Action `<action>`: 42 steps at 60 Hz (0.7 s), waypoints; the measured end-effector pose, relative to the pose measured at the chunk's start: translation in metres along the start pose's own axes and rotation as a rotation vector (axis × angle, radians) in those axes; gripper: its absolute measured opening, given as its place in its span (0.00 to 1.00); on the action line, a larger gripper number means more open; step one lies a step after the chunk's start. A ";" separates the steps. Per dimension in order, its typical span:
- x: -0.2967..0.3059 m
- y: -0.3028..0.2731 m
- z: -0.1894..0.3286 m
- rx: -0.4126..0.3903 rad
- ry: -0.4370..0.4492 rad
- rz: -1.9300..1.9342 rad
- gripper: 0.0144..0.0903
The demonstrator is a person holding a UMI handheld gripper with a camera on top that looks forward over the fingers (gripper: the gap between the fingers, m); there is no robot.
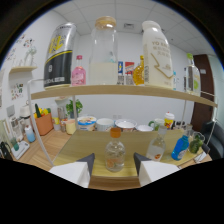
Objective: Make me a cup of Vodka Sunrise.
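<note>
Your tool (pixel 113 165) sits at the bottom centre of the frame with its two fingers spread wide and holding nothing. One finger (pixel 75 171) lies left of centre, the other right of centre. A small clear bottle with an orange cap (pixel 114 150) stands upright on the wooden worktop (pixel 85 142), in line with the gap between the fingertips and just ahead of them, with clear space on both sides (no contact seen).

To the right of the frame, on the same worktop, stand a clear bottle with a pale label (pixel 156 146), a blue bottle (pixel 180 146) and a green bottle (pixel 196 144), set close together. Their labels cannot be read.

Along the back of the worktop, at mid-frame, runs a row of white bowls and tubs (pixel 110 124). An orange holder (pixel 44 122) stands at the left.

Above them a shelf (pixel 120 90) crosses the upper half of the frame. It carries, from left to right, a black and yellow can (pixel 60 56), a small pink bottle (pixel 78 71), a tall glass jar (pixel 103 51) part filled with white contents, and a large white bottle (pixel 157 54).
</note>
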 end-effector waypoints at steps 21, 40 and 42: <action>0.005 0.003 0.031 -0.001 0.040 0.015 0.29; -0.001 -0.008 -0.016 0.053 -0.030 -0.016 0.28; -0.001 -0.005 -0.023 0.051 -0.037 -0.010 0.28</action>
